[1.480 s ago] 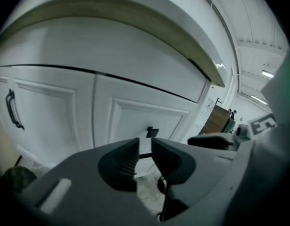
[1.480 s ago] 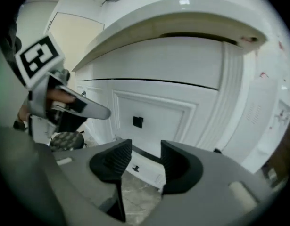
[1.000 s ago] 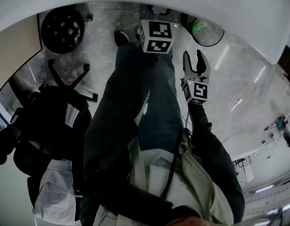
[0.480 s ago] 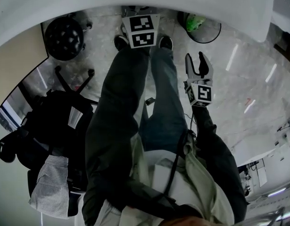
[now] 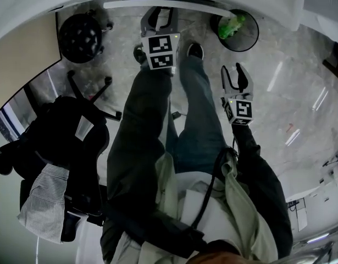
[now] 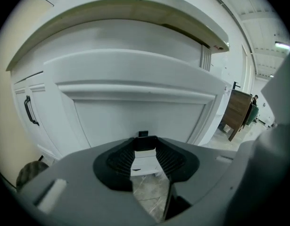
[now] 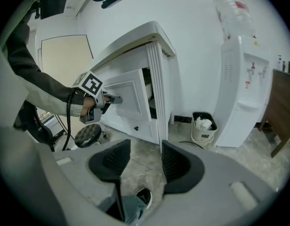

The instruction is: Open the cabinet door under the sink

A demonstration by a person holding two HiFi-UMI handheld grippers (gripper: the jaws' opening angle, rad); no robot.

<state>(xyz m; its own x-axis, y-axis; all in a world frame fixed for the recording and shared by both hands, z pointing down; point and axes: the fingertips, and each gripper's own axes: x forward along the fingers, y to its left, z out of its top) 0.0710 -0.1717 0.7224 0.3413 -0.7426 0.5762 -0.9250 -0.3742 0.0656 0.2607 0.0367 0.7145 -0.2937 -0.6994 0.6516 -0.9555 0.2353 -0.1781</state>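
Note:
The white cabinet door (image 7: 128, 102) under the counter stands swung out, with a dark gap beside the fluted post. A small black knob (image 6: 143, 133) sits low on its panel (image 6: 135, 112). In the head view the door's top edge (image 5: 158, 5) shows as a white strip. My left gripper (image 5: 159, 15) hovers just in front of the door, pointing at it. Its jaws (image 6: 145, 147) are open, and only the door's bottom rail and the floor show between them. My right gripper (image 5: 233, 73) hangs open and empty over the marble floor, to the right of the person's legs.
A waste bin (image 7: 203, 126) with a bag stands between the cabinet and a water dispenser (image 7: 246, 79). A round black stool (image 5: 81, 36) and a black office chair (image 5: 64, 147) stand to the left. A neighbouring cabinet has a black handle (image 6: 29, 109). Brown wooden furniture (image 6: 236, 112) is at the far right.
My left gripper has shifted left and back from under the counter, so its jaws now show. The door's top edge has come into the head view. The right gripper stays beside the right leg.

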